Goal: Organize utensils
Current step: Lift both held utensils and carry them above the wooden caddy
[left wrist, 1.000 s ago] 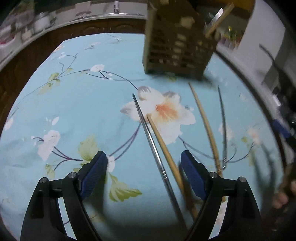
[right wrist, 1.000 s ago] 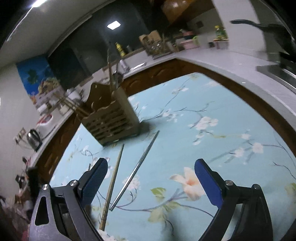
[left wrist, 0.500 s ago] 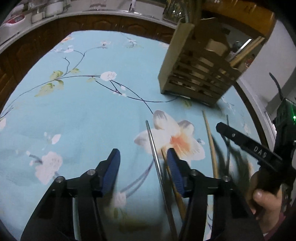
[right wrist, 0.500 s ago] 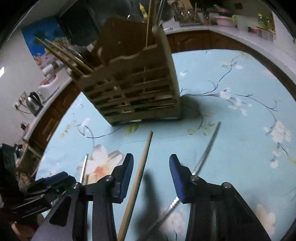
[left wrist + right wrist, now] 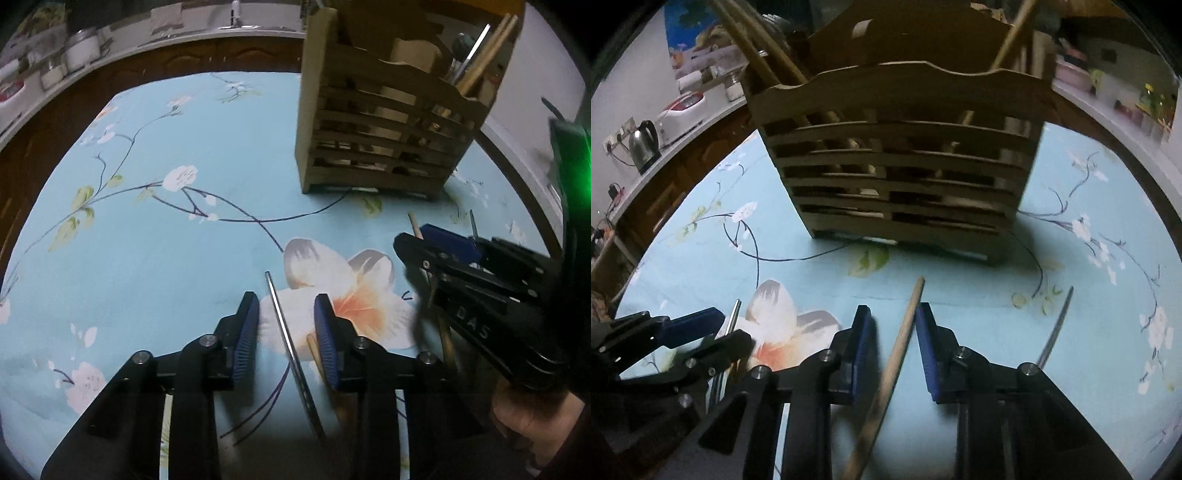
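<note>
A slatted wooden utensil holder (image 5: 384, 122) stands on the blue floral tablecloth (image 5: 166, 258), with several chopsticks in it. My left gripper (image 5: 286, 325) is low over the cloth, jaws narrowly open around a metal chopstick (image 5: 284, 332) that lies between them; a wooden chopstick (image 5: 313, 350) lies beside the right pad. My right gripper (image 5: 894, 347) is narrowly open around a wooden chopstick (image 5: 899, 350) lying on the cloth in front of the holder (image 5: 901, 166). A second metal chopstick (image 5: 1054, 328) lies to its right. The right gripper shows in the left view (image 5: 443, 251).
A dark wood counter edge (image 5: 110, 74) rings the cloth. Jars (image 5: 79, 55) stand on the far counter. A kettle (image 5: 642, 144) and a white appliance (image 5: 683, 107) stand at the left in the right wrist view.
Both grippers have come down toward the cloth and narrowed their jaws, the left around the metal chopstick, the right around the wooden one. The holder looms closer in both views.
</note>
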Tool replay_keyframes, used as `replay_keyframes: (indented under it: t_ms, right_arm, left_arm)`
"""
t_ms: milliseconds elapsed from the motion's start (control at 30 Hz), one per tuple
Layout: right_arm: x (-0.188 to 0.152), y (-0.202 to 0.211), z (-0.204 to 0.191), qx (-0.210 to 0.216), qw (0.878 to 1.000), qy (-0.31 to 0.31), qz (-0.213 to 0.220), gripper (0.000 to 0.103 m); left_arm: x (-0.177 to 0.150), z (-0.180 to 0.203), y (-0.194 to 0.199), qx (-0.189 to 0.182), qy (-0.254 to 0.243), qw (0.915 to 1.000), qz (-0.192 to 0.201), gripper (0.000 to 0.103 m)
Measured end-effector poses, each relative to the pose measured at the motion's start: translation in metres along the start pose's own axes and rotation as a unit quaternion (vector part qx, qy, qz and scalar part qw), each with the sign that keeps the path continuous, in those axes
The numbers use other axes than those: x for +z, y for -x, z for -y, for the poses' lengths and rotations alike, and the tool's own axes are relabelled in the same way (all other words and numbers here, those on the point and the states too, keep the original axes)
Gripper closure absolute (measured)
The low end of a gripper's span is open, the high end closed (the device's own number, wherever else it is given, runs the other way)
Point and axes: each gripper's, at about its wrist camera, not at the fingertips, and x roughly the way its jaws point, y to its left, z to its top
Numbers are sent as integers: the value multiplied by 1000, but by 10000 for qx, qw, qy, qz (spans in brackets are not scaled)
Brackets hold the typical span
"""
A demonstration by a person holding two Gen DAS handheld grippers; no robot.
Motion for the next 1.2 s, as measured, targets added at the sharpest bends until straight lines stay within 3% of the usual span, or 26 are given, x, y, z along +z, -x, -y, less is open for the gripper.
replay_keyframes:
  t_ms: [100,133,300,500,700,933,1200]
  right_arm:
    - [-1,0,0,-49,10000,63,11,87]
    - [-1,0,3,6,10000,-11,20,92]
    - [-3,4,21,418,9975,-576,-42,97]
    - [-9,40,35,891,9908,-1002,185,97]
    - [-13,97,42,1199,9845,-1092,673,98]
    - [-18,154,42,1295,9778,-1050,1266,98]
    - [-28,200,39,1353,9727,-895,1658,98]
  left_arm:
    - [-1,-6,1,-13,67,10000,56,94]
    - [-1,-9,2,-34,115,9999,64,96]
    - [-1,-21,4,-228,301,9993,81,99]
    - [-7,-33,25,-662,632,9957,150,99]
    - [-11,-33,75,-1050,738,9904,519,99]
    - [-12,-30,137,-1323,691,9834,1029,99]
    - [-20,-29,184,-1468,627,9771,1408,99]
